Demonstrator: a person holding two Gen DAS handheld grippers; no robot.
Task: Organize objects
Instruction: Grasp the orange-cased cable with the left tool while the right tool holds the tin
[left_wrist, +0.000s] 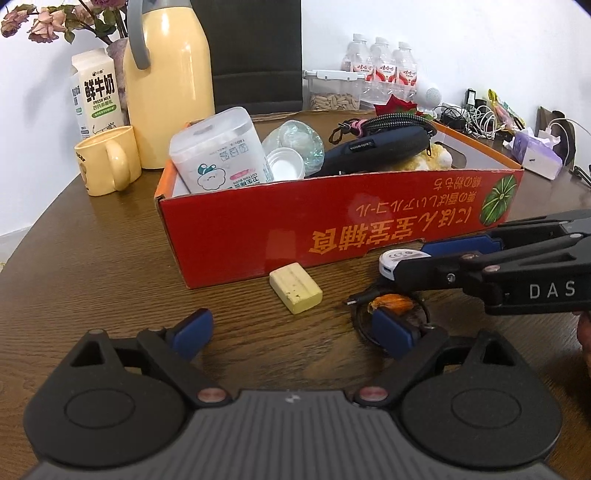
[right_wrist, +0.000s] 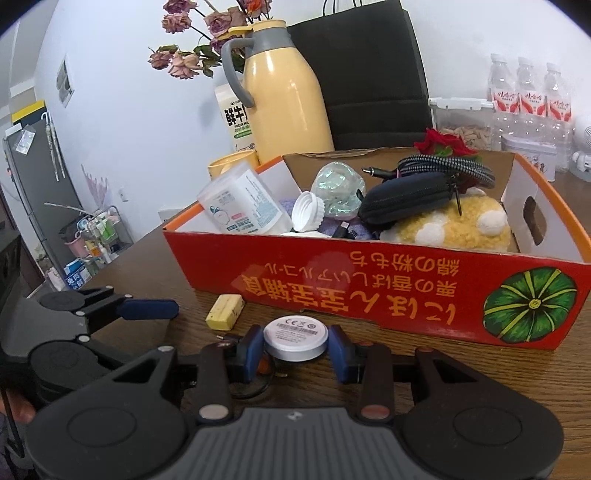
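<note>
Right wrist view alone shows the right claw (right_wrist: 295, 349) clamped on the white puck (right_wrist: 295, 338); left claw (left_wrist: 291, 334) spread apart.

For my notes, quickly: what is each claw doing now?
Left claw: open, holding nothing.
Right claw: closed on the round white device.

The red box (left_wrist: 332, 221) stands like a wall across the brown table (left_wrist: 92, 258). It is stuffed full, so there is little room inside. In front of it the way is tight: a yellow block (left_wrist: 295, 288) lies near the box, and a black cable (left_wrist: 369, 299) curls beside it. Left of the box the table is bare up to the yellow mug (left_wrist: 107, 160).
</note>
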